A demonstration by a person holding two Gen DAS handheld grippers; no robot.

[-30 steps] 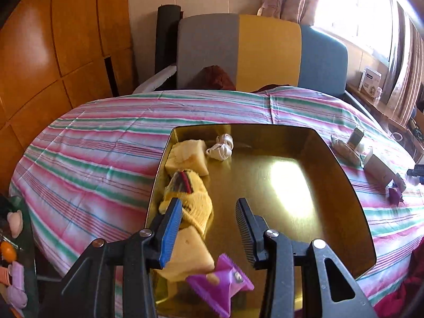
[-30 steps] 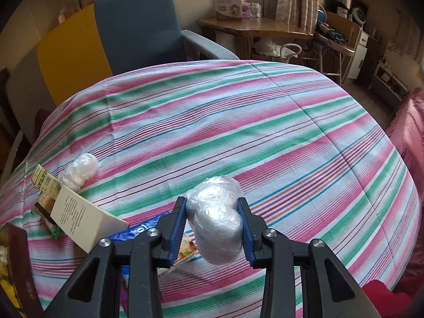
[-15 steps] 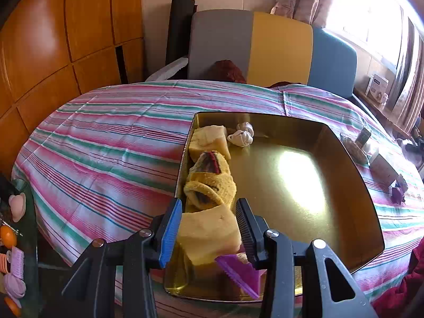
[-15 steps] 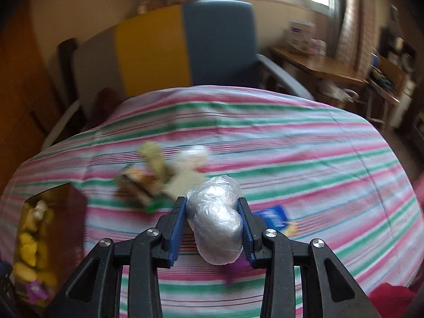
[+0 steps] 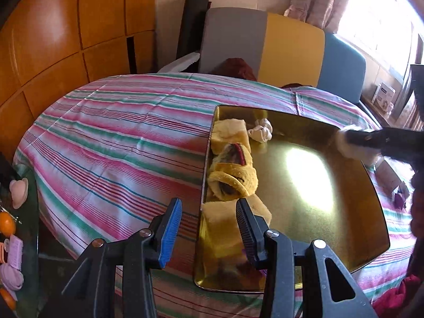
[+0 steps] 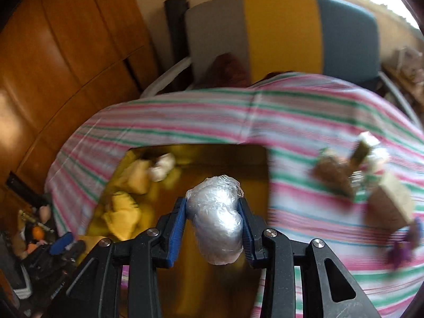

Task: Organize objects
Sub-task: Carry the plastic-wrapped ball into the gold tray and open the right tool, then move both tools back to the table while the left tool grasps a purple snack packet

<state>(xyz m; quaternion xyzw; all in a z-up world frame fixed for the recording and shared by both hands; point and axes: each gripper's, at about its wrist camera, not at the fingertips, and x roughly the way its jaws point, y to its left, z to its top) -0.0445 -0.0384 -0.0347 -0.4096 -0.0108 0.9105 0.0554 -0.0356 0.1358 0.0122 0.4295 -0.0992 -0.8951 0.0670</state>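
Two tools are at work over the striped worktop (image 5: 119,137). The right tool (image 6: 213,218) pinches a plastic-wrapped bundle (image 6: 216,220) between its blue pads, and it has swung from the open cloth at the far right to a spot above the gold tray (image 6: 228,156), with the bundle now hanging over the tray's bare middle. In the left wrist view that tool enters blurred at about 3 o'clock, over the tray's right rim (image 5: 371,182).

The left tool (image 5: 209,228) is spread and holding nothing; it has backed off toward 7 o'clock, straddling the tray's left rim, leaving the yellow sponge block (image 5: 225,225) lying inside the near corner. Beyond it, toward 12 o'clock, lie the rolled yellow cloths (image 5: 233,177) and a white knotted bundle (image 5: 261,131).

This reads as one item just delivered and the next about to be lowered. Several loose things remain on the cloth at 3 o'clock, including a small box (image 6: 392,201), so the sorting seems partway done.
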